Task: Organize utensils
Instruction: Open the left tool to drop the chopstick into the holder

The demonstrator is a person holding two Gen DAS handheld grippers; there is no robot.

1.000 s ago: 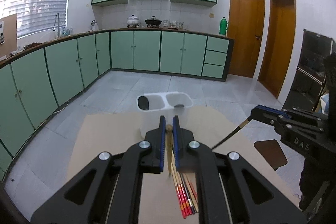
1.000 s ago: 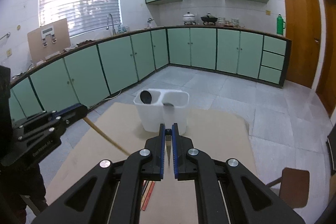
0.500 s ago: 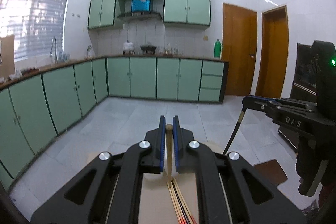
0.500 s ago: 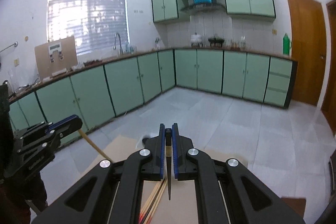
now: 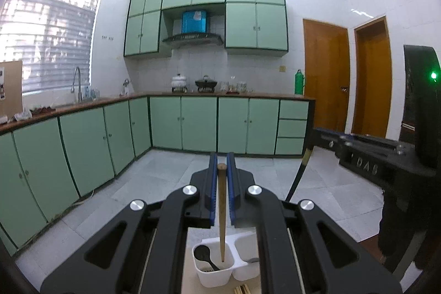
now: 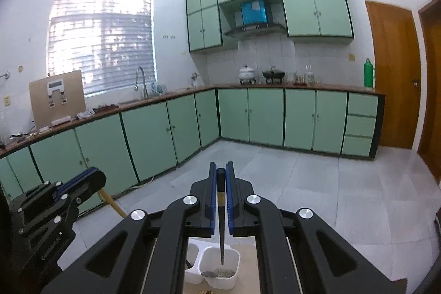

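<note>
Left gripper (image 5: 222, 166) clamped on a wooden chopstick (image 5: 222, 214). The stick hangs nearly straight down from between the blue pads, its top poking just above them. In the left wrist view its tip lines up with the left compartment of the white utensil holder (image 5: 217, 276) at 6 o'clock; whether the tip is above or inside the rim I can't tell. A black ladle (image 5: 203, 256) sits in that same compartment, at 9 o'clock of the tip. The right compartment holds a spoon (image 5: 253, 260), mostly hidden by the gripper's body.

Right gripper (image 6: 221, 171) clamped on a black chopstick (image 6: 221, 222), also hanging tip down. In the right wrist view its tip lines up with the right compartment of the holder, near the middle, with the spoon's bowl at about 7 o'clock of the tip. Height over the rim unclear.

From the left wrist view the right gripper sits at 3 o'clock, well apart, its stick angling down and leftward. From the right wrist view the left gripper is at 9 o'clock.

More chopsticks (image 5: 242, 289) lie on the cardboard sheet (image 5: 190, 277) just at 6 o'clock of the holder, partly cut off by the frame. Tile floor (image 6: 344, 197) is open from 12 to 3 o'clock. Green cabinets (image 5: 82, 150) run along 9 to 12 o'clock, far off.
</note>
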